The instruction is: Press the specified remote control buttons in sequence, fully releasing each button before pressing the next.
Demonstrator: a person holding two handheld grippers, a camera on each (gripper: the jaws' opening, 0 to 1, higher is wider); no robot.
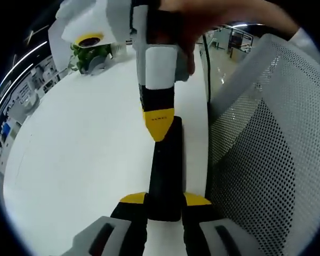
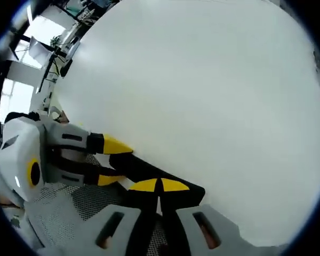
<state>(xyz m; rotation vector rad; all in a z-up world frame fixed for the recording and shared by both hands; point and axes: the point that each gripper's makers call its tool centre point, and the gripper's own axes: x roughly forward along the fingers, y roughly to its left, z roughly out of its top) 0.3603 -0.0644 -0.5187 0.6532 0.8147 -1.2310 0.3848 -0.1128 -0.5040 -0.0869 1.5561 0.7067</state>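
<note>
A black remote control (image 1: pixel 166 165) lies lengthwise over the white table (image 1: pixel 85 154), near its edge. My left gripper (image 1: pixel 165 199) is shut on the remote's near end, one yellow-tipped jaw on each long side. My right gripper (image 1: pixel 159 124) comes down from above, shut, its joined yellow tips meeting the remote's far end. In the right gripper view, the right gripper (image 2: pixel 160 185) shows its tips together on the remote (image 2: pixel 136 166), and the left gripper (image 2: pixel 113 161) clamps it from the left. The buttons are too dark to make out.
A grey mesh chair back (image 1: pixel 272 149) stands close on the right of the table edge. A small green plant (image 1: pixel 88 53) sits at the table's far end. A hand (image 1: pixel 202 16) holds the right gripper. The wide white tabletop (image 2: pixel 202 96) stretches beyond the remote.
</note>
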